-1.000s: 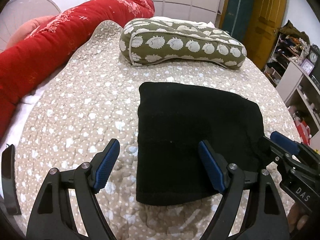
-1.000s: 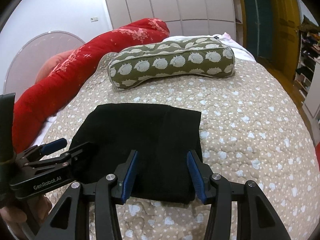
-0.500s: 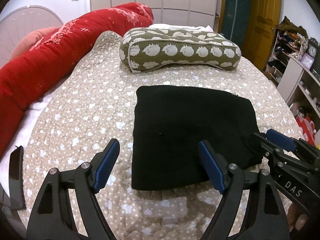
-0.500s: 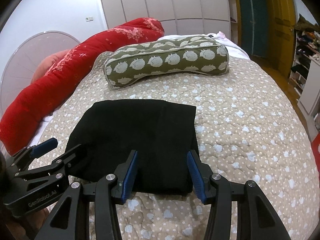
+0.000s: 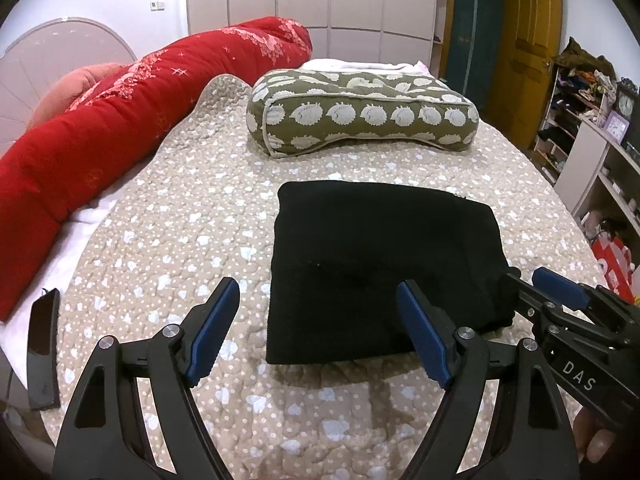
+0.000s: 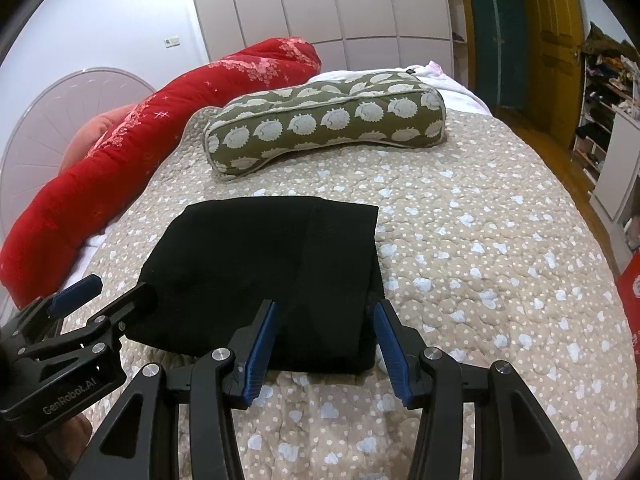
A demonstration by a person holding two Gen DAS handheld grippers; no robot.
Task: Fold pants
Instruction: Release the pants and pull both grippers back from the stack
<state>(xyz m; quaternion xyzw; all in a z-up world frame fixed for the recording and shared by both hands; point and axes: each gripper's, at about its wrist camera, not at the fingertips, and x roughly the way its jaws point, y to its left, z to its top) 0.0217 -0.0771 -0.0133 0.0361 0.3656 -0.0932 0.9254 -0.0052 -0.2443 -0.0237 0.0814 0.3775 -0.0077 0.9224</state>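
The black pants [image 5: 384, 264] lie folded into a flat rectangle on the dotted beige bedspread [image 5: 180, 240]. My left gripper [image 5: 318, 292] hovers open over their near left corner with nothing between its blue pads. In the right wrist view it [image 6: 118, 286] sits at the pants' [image 6: 272, 264] near left corner. My right gripper [image 6: 326, 308] is open at about half width, its pads on either side of the near right part of the fold without pressing it. From the left wrist view its tips [image 5: 528, 280] reach the pants' near right corner.
A green pillow with white hedgehogs [image 5: 360, 112] lies across the bed beyond the pants. A rolled red quilt [image 5: 100, 128] runs along the left side. A flat black object [image 5: 42, 344] lies at the bed's left edge. Shelves [image 5: 600, 168] stand to the right.
The left gripper has drawn back from the pants, which now sit farther off in its view. Both jaws keep the same width. The pants have not moved.
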